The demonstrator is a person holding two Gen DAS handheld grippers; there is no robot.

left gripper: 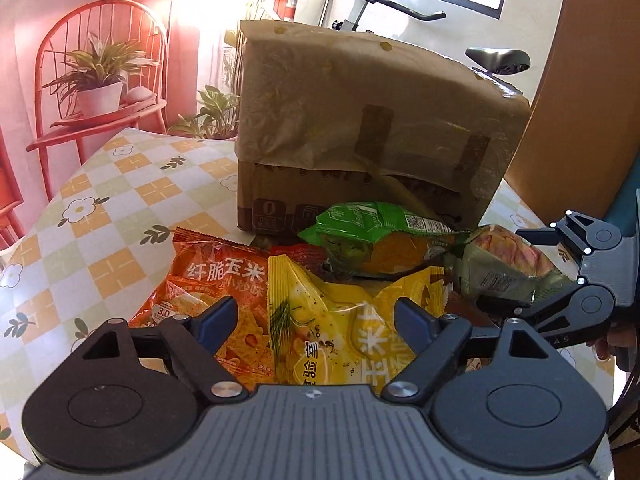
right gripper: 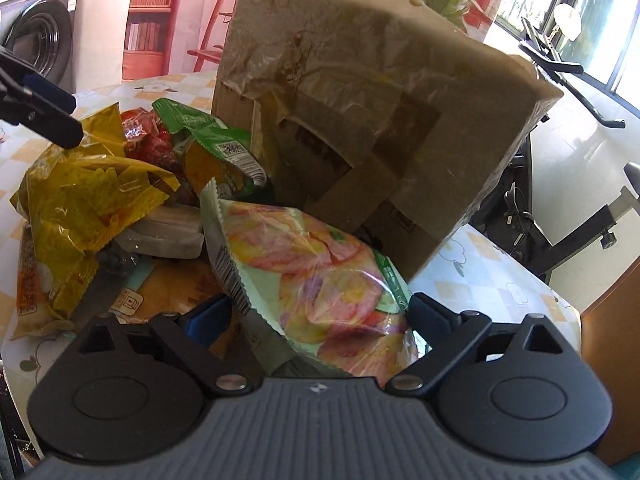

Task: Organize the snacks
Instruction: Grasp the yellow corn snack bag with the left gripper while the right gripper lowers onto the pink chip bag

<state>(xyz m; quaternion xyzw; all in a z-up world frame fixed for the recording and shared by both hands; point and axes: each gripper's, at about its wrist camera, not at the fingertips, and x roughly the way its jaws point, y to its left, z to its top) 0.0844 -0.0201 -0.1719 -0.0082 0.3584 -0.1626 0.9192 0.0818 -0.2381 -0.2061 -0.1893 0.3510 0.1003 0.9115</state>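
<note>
A pile of snack bags lies on the checked tablecloth (left gripper: pixel 120 208) in front of a cardboard box (left gripper: pixel 360 120). My left gripper (left gripper: pixel 316 318) hangs open just over a yellow bag (left gripper: pixel 320 292), its pads clear of it. An orange bag (left gripper: pixel 208 280) lies to its left and a green bag (left gripper: pixel 372 232) sits behind. My right gripper (right gripper: pixel 320 314) is open around a pale green bag with pink pictures (right gripper: pixel 320 264). That bag fills the gap, its edge against the right-hand pad. In the left wrist view the right gripper (left gripper: pixel 500 268) comes in from the right.
The paper-covered box (right gripper: pixel 360 100) stands tall right behind the pile. A grey flat packet (right gripper: pixel 168 232) and a red wrapper (right gripper: pixel 152 136) lie among the bags. An exercise bike (left gripper: pixel 496 60) stands beyond the table. A wooden panel (left gripper: pixel 580 100) rises at the right.
</note>
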